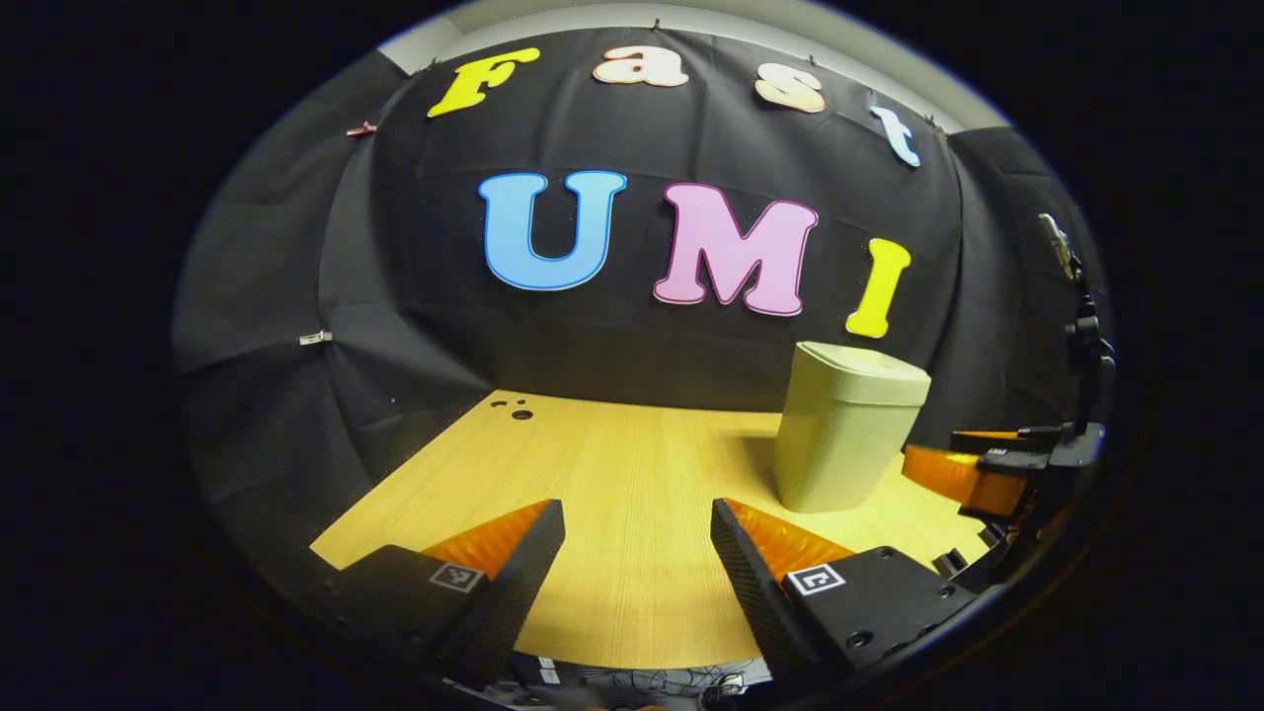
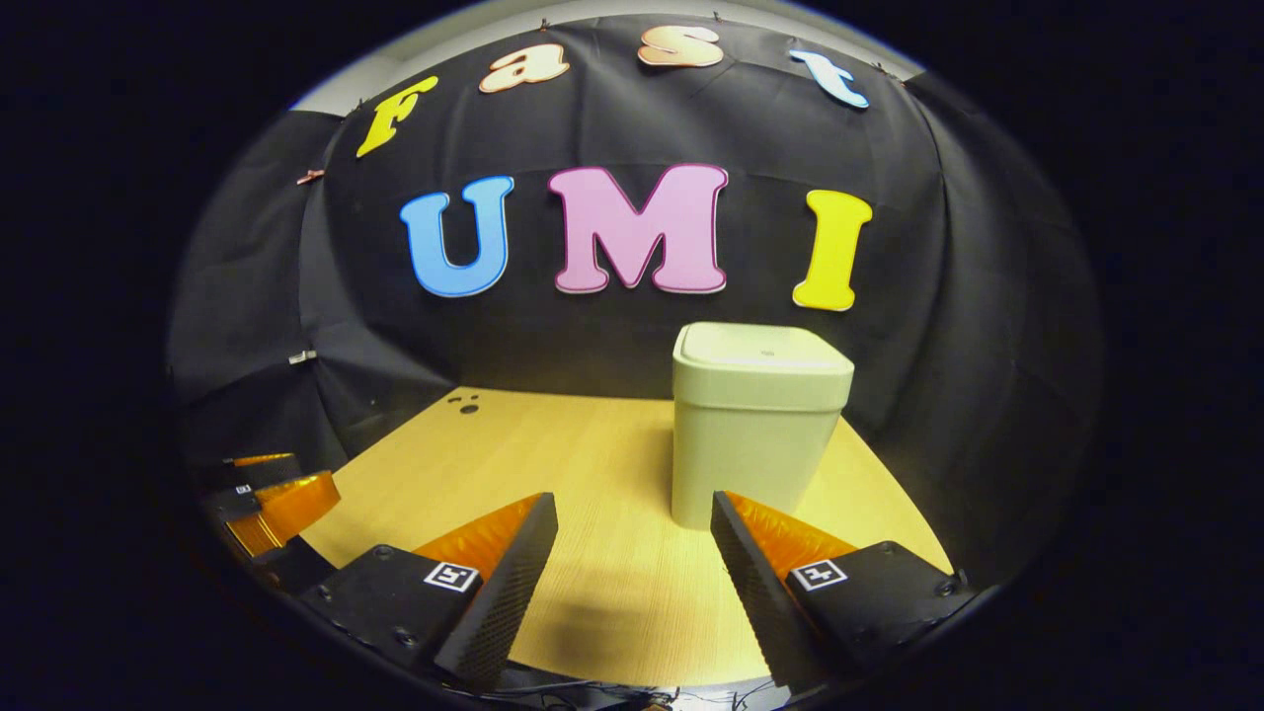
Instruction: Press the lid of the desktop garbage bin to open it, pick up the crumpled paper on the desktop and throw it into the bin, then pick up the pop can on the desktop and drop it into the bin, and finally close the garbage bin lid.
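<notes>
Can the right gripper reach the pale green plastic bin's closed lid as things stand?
Probably yes: the right gripper is open, holding nothing, and bare wooden table lies between it and the bin, whose lid is uncovered.

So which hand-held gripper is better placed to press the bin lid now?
Probably the right hand-held gripper. In its view the garbage bin stands almost straight ahead with its closed lid facing it. From the left hand-held gripper, the bin sits off to the right. Both are open and empty.
</notes>
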Demonstrator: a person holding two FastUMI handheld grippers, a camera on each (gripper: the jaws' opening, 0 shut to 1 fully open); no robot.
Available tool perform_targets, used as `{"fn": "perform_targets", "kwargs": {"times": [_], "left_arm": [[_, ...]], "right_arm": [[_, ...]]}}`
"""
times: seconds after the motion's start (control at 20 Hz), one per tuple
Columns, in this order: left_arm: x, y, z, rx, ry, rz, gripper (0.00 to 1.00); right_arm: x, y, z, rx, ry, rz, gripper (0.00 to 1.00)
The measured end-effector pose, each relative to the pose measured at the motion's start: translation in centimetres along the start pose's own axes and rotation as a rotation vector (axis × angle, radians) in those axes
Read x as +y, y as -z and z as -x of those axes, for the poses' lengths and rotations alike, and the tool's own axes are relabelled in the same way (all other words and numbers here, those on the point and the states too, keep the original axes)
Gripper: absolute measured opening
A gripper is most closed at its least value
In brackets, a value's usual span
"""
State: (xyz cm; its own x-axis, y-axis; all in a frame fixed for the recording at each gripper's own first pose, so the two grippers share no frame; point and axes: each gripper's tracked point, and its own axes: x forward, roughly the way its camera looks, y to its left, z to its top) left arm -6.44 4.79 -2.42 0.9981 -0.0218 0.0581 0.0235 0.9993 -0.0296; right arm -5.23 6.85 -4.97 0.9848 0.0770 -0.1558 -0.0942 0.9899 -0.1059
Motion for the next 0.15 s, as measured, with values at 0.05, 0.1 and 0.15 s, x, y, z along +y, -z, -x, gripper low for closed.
{"fn": "perform_targets", "kwargs": {"times": [0.05, 0.1, 0.15], "left_arm": [[-0.6, 0.5, 0.1, 0.009, 0.022, 0.014, 0.96], [-1.1, 1.1, 0.5, 0.026, 0.042, 0.032, 0.95], [-1.5, 1.7, 0.8, 0.043, 0.060, 0.046, 0.95]], "right_arm": [[0.7, 1.1, 0.6, 0.025, -0.007, -0.006, 0.98], [1.5, 2.0, 1.1, 0.043, -0.019, -0.008, 0.99], [2.3, 2.7, 1.4, 0.057, -0.028, 0.001, 0.98]]}}
